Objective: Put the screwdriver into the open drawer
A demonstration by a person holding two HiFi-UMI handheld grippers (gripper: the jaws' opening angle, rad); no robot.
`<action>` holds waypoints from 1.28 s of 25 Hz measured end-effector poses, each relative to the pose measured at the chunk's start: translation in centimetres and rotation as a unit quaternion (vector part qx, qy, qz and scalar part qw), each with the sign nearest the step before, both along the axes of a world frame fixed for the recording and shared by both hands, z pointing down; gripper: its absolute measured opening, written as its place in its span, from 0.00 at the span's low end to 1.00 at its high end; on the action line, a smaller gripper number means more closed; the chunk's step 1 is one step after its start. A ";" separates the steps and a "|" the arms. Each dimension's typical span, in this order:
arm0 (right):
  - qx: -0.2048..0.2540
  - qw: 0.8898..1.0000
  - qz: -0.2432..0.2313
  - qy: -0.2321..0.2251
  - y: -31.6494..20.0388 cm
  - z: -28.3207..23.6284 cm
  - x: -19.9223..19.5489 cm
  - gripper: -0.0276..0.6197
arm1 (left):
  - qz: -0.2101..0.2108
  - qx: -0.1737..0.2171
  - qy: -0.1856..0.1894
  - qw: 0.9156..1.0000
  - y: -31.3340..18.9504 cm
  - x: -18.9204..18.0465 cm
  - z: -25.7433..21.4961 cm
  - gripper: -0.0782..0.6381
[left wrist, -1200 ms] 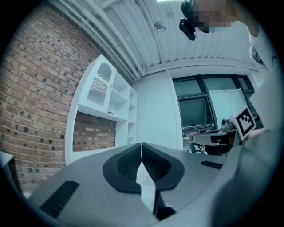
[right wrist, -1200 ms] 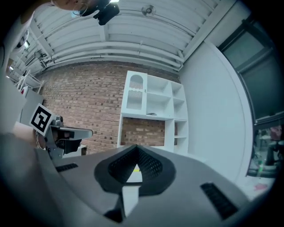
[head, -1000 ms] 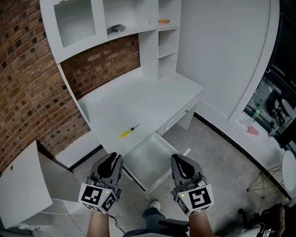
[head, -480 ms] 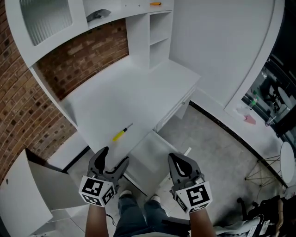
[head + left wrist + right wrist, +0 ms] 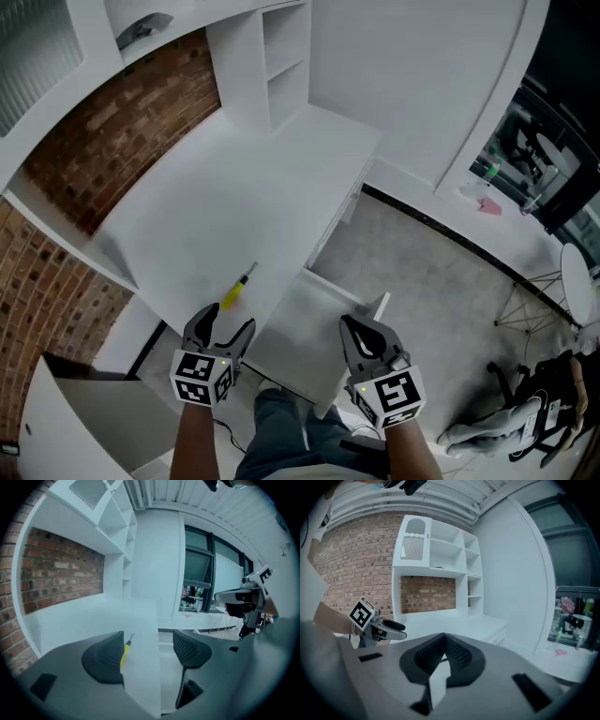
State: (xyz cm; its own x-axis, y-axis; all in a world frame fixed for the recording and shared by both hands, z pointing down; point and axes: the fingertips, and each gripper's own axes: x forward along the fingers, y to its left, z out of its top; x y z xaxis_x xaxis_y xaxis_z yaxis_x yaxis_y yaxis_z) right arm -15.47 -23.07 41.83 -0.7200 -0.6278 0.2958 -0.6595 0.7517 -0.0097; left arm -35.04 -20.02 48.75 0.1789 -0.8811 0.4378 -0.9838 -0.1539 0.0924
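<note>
Jaws of left gripper (image 5: 227, 321) just opened, empty, right gripper (image 5: 361, 330) clenched; screwdriver (image 5: 236, 288) on desk (image 5: 234, 202) beside open drawer (image 5: 298, 326).

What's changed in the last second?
The left gripper has closed in on the screwdriver, and its jaws have just been opening. The screwdriver lies just ahead of them, not gripped. The right gripper stays shut and empty. The screwdriver is unmoved on the desk, and the drawer is still open.
</note>
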 end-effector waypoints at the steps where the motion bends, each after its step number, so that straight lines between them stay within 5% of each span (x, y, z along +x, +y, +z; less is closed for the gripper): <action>1: -0.003 1.000 0.005 0.002 -0.2 0.2 -0.6 0.06 | 0.006 -0.012 0.003 1.000 -0.6 -0.6 0.8 0.58; 15: -0.051 0.994 0.081 0.059 -1.6 4.8 -2.4 0.06 | 0.055 -0.141 -0.018 0.988 -6.7 -4.4 11.2 0.34; 20: -0.049 0.992 0.096 0.068 -1.7 4.9 -2.4 0.06 | 0.056 -0.146 -0.042 0.987 -6.8 -4.4 12.2 0.23; 32: -0.008 0.990 0.126 0.062 -1.9 1.0 -1.3 0.06 | 0.068 -0.106 -0.040 0.991 -7.6 -3.9 8.2 0.22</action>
